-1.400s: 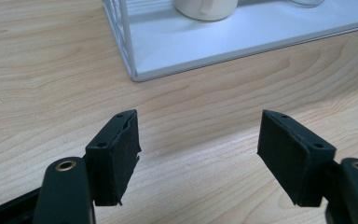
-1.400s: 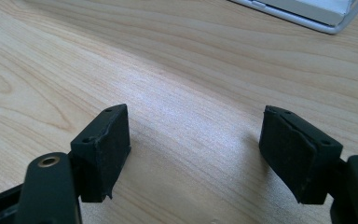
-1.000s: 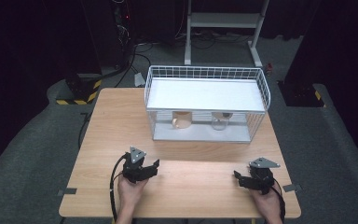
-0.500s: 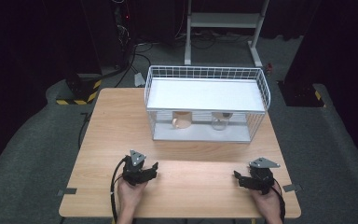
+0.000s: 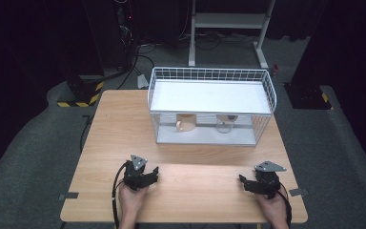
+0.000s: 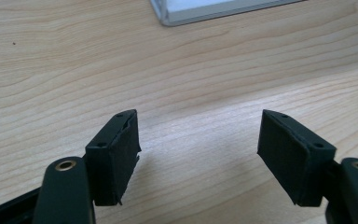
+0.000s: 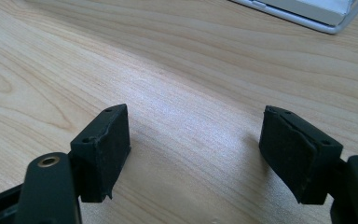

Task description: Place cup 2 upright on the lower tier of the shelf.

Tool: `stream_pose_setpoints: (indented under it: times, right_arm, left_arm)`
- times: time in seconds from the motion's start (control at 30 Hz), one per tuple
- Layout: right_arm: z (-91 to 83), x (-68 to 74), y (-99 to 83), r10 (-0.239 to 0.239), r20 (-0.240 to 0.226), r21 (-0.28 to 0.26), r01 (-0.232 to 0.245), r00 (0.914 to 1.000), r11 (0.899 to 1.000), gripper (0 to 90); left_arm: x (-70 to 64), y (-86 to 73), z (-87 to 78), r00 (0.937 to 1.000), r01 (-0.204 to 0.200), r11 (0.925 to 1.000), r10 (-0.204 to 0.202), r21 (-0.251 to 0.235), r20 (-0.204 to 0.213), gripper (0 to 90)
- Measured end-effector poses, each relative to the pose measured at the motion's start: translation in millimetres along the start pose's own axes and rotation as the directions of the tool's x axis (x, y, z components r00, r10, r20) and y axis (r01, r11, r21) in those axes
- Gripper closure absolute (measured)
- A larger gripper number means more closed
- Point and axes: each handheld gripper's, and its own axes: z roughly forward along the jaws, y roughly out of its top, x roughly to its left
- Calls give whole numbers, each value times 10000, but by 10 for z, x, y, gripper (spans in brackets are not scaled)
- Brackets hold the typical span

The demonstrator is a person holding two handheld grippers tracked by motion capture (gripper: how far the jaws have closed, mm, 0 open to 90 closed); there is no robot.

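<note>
In the high view, the left gripper (image 5: 145, 175) and right gripper (image 5: 250, 183) rest low on the near edge of the counter (image 5: 124, 129), at about 7 and 5 o'clock of the wire rack (image 5: 210, 106). Under the rack's white shelf stand a tan mug (image 5: 186, 123) and a clear glass (image 5: 224, 124), well apart from both grippers. The risk is that any reach must go in under the shelf; a high approach would likely hit the wire front or tip a cup.

In the left gripper view, the jaws are spread wide over bare wood with nothing between them; the rack's base corner (image 6: 177, 16) sits at 12 o'clock.

In the right gripper view, the jaws are spread just as wide and empty, with the rack's base edge (image 7: 307, 16) at 1 o'clock. The glass may slip if pinched off-centre.
</note>
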Motion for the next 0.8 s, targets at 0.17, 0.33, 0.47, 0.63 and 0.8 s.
stream_pose_setpoints:
  times: [0.17,0.33,0.47,0.63,0.8]
  right_arm:
    - [0,0,0,-1,0,1,1,10000,10000,247]
    - [0,0,0,1,-1,1,-1,10000,10000,246]
    - [0,0,0,4,-1,3,-4,10000,10000,246]
    - [0,-1,0,-1,-2,1,1,10000,10000,246]
    - [0,-1,0,0,-3,2,0,10000,10000,246]
  left_arm:
    - [28,-11,29,9999,17,10000,-16,59,-152,295]
    - [39,-16,70,9995,-88,9999,91,105,-316,295]
    - [49,-17,101,9992,-44,9999,49,117,-385,292]
    - [65,-11,116,9993,162,9998,-158,114,-351,294]
    - [72,-9,119,9991,171,9998,-166,125,-393,286]
